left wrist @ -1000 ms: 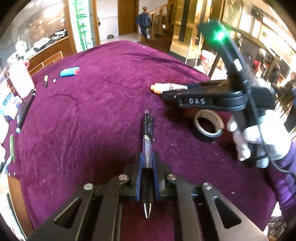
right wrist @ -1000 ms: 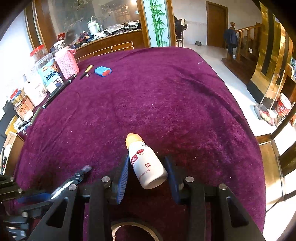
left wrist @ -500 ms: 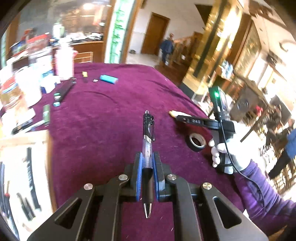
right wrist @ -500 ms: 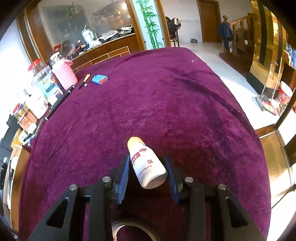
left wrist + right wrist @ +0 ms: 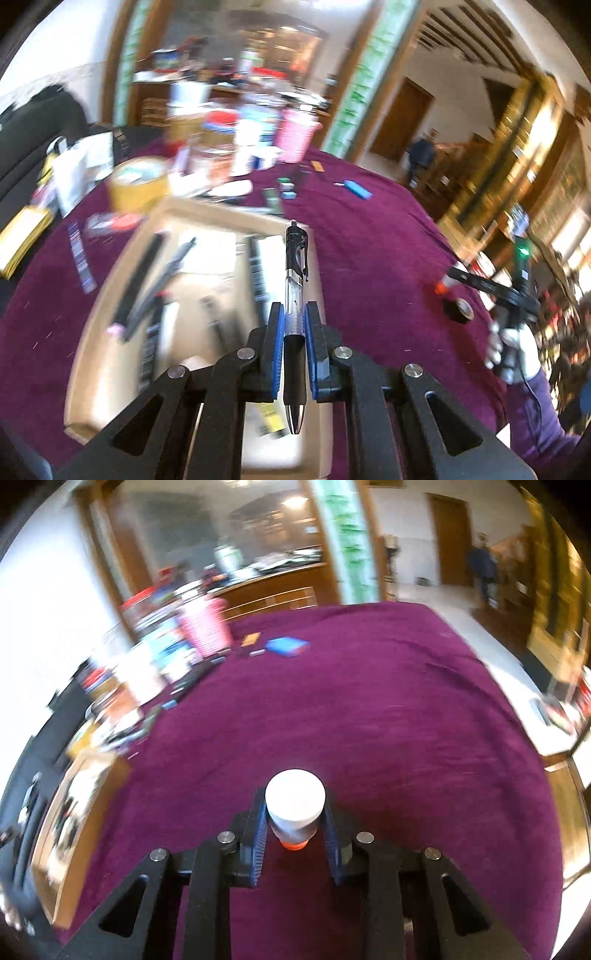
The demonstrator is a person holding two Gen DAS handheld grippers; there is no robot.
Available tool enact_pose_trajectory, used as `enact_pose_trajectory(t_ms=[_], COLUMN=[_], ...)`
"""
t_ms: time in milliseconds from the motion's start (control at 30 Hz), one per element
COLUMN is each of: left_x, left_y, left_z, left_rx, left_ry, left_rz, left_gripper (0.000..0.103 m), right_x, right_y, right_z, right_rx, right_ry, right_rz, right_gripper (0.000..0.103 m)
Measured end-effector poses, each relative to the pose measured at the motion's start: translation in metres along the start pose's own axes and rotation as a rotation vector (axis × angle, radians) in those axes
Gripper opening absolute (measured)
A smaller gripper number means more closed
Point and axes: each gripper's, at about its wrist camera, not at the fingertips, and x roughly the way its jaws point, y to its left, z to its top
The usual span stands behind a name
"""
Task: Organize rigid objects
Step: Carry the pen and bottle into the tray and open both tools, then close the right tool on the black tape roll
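Note:
My left gripper [image 5: 294, 317] is shut on a clear pen with a black clip [image 5: 295, 273] and holds it above a shallow cardboard box [image 5: 110, 280] that holds several pens and dark items. My right gripper [image 5: 294, 812] is shut on a small white bottle [image 5: 295, 803], now tipped with its white base toward the camera and its orange cap pointing down. The right gripper [image 5: 448, 278] also shows at the right of the left wrist view, above the purple cloth [image 5: 369, 709].
A black tape roll [image 5: 460, 310] lies on the cloth below the right gripper. A pink cup [image 5: 205, 627], jars and boxes crowd the far left. A blue case [image 5: 286, 646] lies beyond. The cardboard box [image 5: 74, 812] sits at the left edge.
My left gripper has swung left with the pen, from over the bare cloth to over the cardboard box. My right gripper has lifted the bottle and tipped it base-up.

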Motion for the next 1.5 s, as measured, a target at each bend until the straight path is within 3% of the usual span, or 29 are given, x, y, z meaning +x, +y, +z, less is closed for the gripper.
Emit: enact_pose_trajectory(t_ms=[200, 400, 533, 733, 867, 900, 933, 967, 1033, 1067, 1200, 1400, 1500], left_x=[0.001, 0.003, 0.009, 0.036, 0.051, 0.051, 0.050, 0.047, 0.040, 0.036, 0.019, 0.007, 0.001], left_y=[0.058, 0.073, 0.064, 0.056, 0.060, 0.060, 0.059, 0.057, 0.053, 0.051, 0.047, 0.043, 0.038], left_z=[-0.026, -0.038, -0.032, -0.016, -0.010, -0.010, -0.010, -0.011, -0.011, -0.011, -0.010, -0.011, -0.013], left_rx=[-0.129, -0.154, -0.111, -0.046, -0.054, -0.054, -0.052, -0.049, -0.034, -0.024, -0.005, -0.016, -0.007], left_ry=[0.026, 0.031, 0.031, 0.040, 0.040, 0.033, 0.023, 0.007, -0.029, -0.046, -0.110, -0.122, -0.123], left_rz=[0.017, 0.020, 0.073, 0.162, 0.208, 0.216, 0.221, 0.220, 0.239, 0.255, 0.324, 0.371, 0.379], left_gripper=[0.011, 0.011, 0.011, 0.011, 0.011, 0.013, 0.023, 0.040, 0.064, 0.069, 0.082, 0.084, 0.084], right_x=[0.007, 0.011, 0.019, 0.043, 0.066, 0.072, 0.078, 0.081, 0.088, 0.087, 0.077, 0.044, 0.034], right_y=[0.093, 0.166, 0.210, 0.256, 0.275, 0.278, 0.281, 0.281, 0.281, 0.280, 0.278, 0.272, 0.269], right_z=[-0.017, -0.037, -0.051, -0.064, -0.067, -0.068, -0.069, -0.070, -0.068, -0.068, -0.066, -0.065, -0.065], right_rx=[-0.094, -0.150, -0.199, -0.253, -0.282, -0.294, -0.308, -0.314, -0.299, -0.292, -0.299, -0.291, -0.284], right_ry=[0.066, 0.135, 0.202, 0.282, 0.323, 0.327, 0.333, 0.336, 0.333, 0.326, 0.269, 0.157, 0.129], right_rz=[0.152, 0.321, 0.404, 0.429, 0.394, 0.371, 0.348, 0.332, 0.311, 0.320, 0.300, 0.273, 0.266], right_gripper=[0.030, 0.030, 0.030, 0.030, 0.031, 0.031, 0.031, 0.031, 0.031, 0.034, 0.054, 0.070, 0.072])
